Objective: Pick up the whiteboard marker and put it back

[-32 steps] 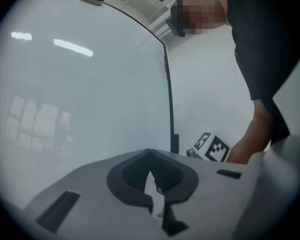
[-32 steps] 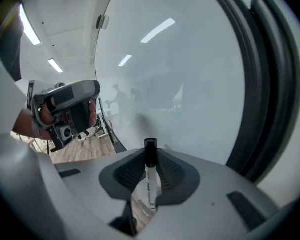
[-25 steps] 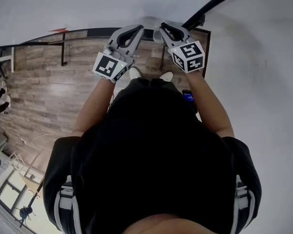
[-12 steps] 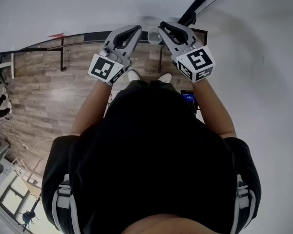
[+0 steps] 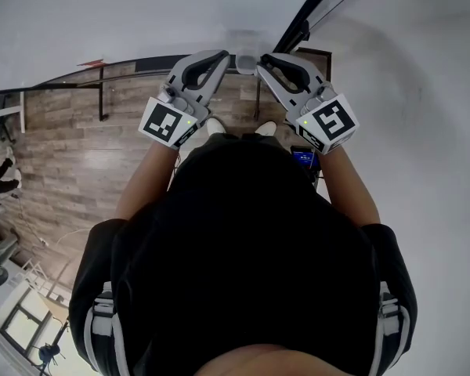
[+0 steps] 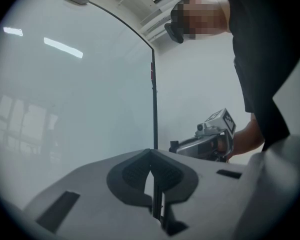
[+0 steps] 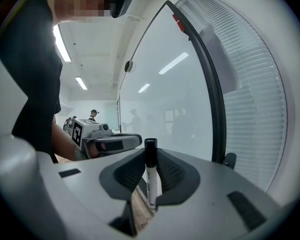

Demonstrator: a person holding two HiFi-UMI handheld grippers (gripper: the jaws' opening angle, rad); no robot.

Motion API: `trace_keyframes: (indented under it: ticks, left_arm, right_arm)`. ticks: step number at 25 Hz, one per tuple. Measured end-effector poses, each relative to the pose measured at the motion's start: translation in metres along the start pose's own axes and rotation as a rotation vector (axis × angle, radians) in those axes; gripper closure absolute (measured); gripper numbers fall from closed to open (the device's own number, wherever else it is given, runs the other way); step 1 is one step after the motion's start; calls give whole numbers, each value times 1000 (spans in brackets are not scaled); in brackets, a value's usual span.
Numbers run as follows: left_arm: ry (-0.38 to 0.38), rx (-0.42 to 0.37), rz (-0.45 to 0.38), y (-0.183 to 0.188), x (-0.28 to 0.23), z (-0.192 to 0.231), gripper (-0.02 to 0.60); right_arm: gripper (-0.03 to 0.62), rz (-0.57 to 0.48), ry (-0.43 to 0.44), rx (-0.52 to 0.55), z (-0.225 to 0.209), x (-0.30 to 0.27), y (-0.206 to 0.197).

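Note:
The whiteboard marker, white with a black cap, stands upright between the jaws of my right gripper, which is shut on it. In the head view my right gripper and left gripper are held side by side in front of the person's chest, both pointing at the whiteboard. Seen from its own view, my left gripper has its pads meeting at the tips with nothing between them. The right gripper shows beside it there. The marker is hidden in the head view.
The whiteboard's black frame edge runs up just right of the marker, with window blinds beyond it. Below lies a wood floor with black stand rails. A phone sits at the person's hip. People stand far off.
Both grippers have risen closer to the head camera, the right one more. The marker stays in the right gripper's jaws.

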State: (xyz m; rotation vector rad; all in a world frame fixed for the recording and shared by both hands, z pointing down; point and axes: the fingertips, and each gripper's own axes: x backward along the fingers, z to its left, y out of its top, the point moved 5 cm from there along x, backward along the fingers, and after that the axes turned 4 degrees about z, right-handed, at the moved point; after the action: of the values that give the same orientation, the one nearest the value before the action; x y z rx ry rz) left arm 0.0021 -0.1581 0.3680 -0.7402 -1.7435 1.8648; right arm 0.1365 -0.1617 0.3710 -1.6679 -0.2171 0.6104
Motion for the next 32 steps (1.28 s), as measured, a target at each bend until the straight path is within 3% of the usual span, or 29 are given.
trace_keyframes:
  ticks: [14, 32]
  left_arm:
    - [-48, -25, 23, -1, 5, -16, 577]
    - [-40, -29, 28, 0, 1, -14, 577]
  right_arm:
    - [530, -44, -59, -18, 4, 24, 4]
    - [530, -69, -59, -40, -1, 23, 8]
